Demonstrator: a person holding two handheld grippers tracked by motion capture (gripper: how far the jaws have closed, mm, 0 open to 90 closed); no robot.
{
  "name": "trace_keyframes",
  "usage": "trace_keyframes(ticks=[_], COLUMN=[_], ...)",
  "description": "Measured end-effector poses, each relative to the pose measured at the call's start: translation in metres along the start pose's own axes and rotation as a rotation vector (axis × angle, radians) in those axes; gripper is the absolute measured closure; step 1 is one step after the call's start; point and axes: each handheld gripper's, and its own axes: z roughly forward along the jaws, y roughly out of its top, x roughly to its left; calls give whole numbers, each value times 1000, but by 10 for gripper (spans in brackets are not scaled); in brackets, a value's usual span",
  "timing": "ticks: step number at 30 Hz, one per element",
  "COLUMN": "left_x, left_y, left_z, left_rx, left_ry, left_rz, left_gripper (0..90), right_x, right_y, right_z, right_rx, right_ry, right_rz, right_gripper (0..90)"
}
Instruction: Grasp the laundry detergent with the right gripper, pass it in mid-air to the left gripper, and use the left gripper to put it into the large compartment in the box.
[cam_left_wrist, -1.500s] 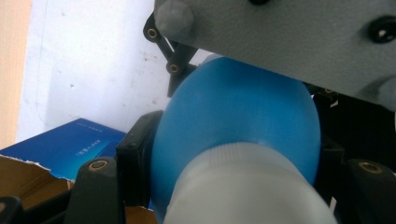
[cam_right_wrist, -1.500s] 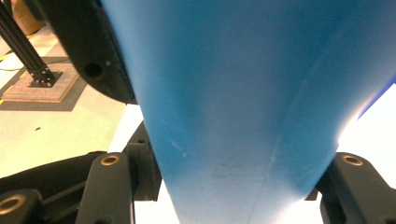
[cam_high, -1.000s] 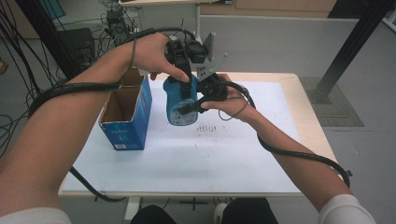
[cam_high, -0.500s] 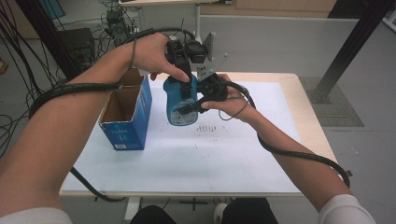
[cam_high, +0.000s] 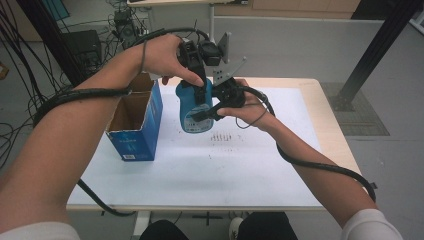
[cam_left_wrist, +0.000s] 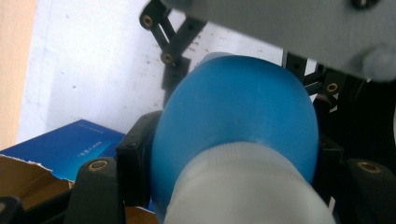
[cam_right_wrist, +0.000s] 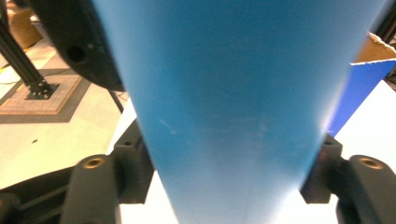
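I hold the blue bottle (cam_high: 194, 111) in the air at the centre of the high view, above the white table (cam_high: 200, 170) and just right of the open blue box (cam_high: 134, 125). My left tongs (cam_high: 202, 90) clamp it from above near its pale cap, jaws tight against both sides. My right tongs (cam_high: 212, 111) come in from the right; their jaws have just been opening, with the bottle's body between them, and whether the pads press on it now I cannot tell. I take that as handing the bottle's weight to the left tongs.
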Motion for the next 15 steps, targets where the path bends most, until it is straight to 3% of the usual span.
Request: trace_keyframes(ticks=[7,11,15], left_x=[4,6,9], left_y=[-2,-4,-8], left_z=[-1,-4,-7], left_rx=[12,5,-2], left_ry=[6,9,-9], left_rz=[-17,-40,-71], left_gripper=[358,358,359], right_x=[1,0,0], right_y=[-2,-8,-17], right_z=[-8,-19,-36], right_rx=[40,72,137], right_ry=[-30,-59,-129], right_rz=[-8,30,83], right_gripper=[250,225,169])
